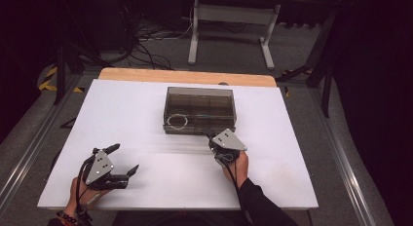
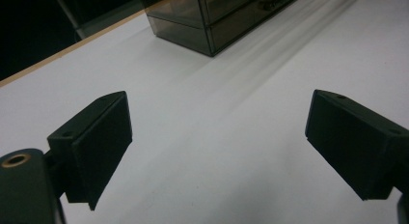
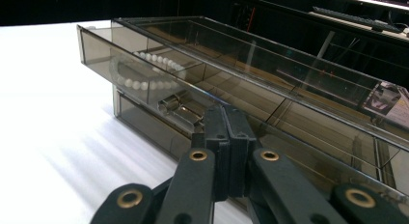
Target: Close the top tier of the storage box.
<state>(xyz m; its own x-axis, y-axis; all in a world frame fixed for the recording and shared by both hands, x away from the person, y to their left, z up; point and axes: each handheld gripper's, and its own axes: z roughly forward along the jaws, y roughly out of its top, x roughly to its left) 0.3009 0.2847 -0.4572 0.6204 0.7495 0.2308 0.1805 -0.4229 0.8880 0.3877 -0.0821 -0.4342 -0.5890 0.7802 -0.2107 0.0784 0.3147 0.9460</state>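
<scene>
A smoky see-through drawer box (image 1: pixel 199 110) stands on the white table (image 1: pixel 136 114), toward its far middle. In its upper drawer lies a white bead bracelet (image 1: pixel 177 121) (image 3: pixel 144 69); in the right gripper view that drawer (image 3: pixel 289 74) juts out a little over the lower one. My right gripper (image 1: pixel 210 137) (image 3: pixel 224 113) is shut, its tips at the box's front next to a small clear handle (image 3: pixel 179 109). I see nothing between the pads. My left gripper (image 1: pixel 126 157) (image 2: pixel 217 132) rests at the front left with jaws wide open and empty. The box (image 2: pixel 212 16) is far ahead of it.
A wooden strip (image 1: pixel 185 76) runs along the table's far side. Beyond it stand a white desk frame (image 1: pixel 229 21) and loose cables (image 1: pixel 146 46) on the floor. Metal rails (image 1: pixel 341 153) flank the table. Bare white surface lies between the two grippers.
</scene>
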